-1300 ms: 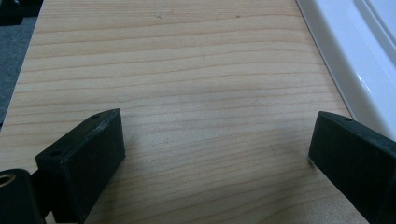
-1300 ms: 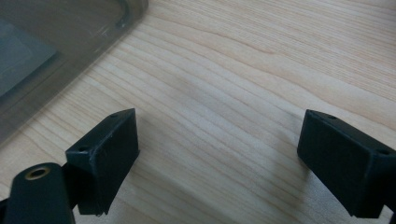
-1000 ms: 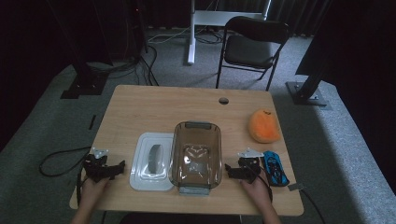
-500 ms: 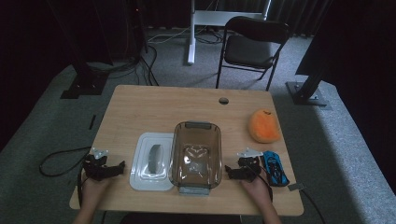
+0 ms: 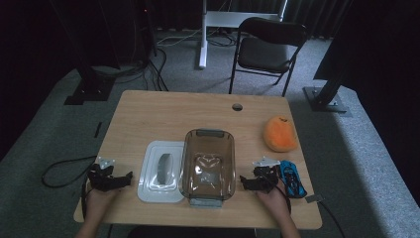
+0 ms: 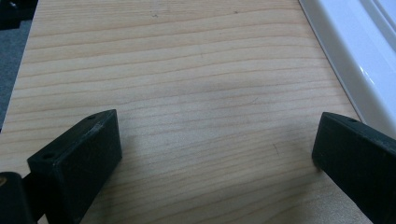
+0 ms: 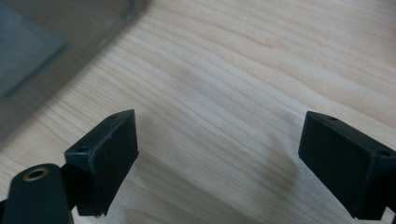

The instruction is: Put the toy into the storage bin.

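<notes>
Resting on grained wood, left gripper, right gripper

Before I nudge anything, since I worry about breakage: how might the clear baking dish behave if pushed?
The clear baking dish looks like thick glass, so probably heavy and rigid. Its flat base on the table should slide rather than tip. It sits close beside the white lid, so a leftward push would likely knock it.

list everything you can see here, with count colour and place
table: 1, light wood, centre
dish: 1, clear brownish glass, table middle
lid: 1, white with grey handle, left of the dish
plush: 1, orange, table right
toy car: 1, blue, beside the right tongs
chair: 1, black, behind the table
left tongs: 1, black, open, near the lid
right tongs: 1, black, open, near the dish
hands: 2, at the near edge
</notes>
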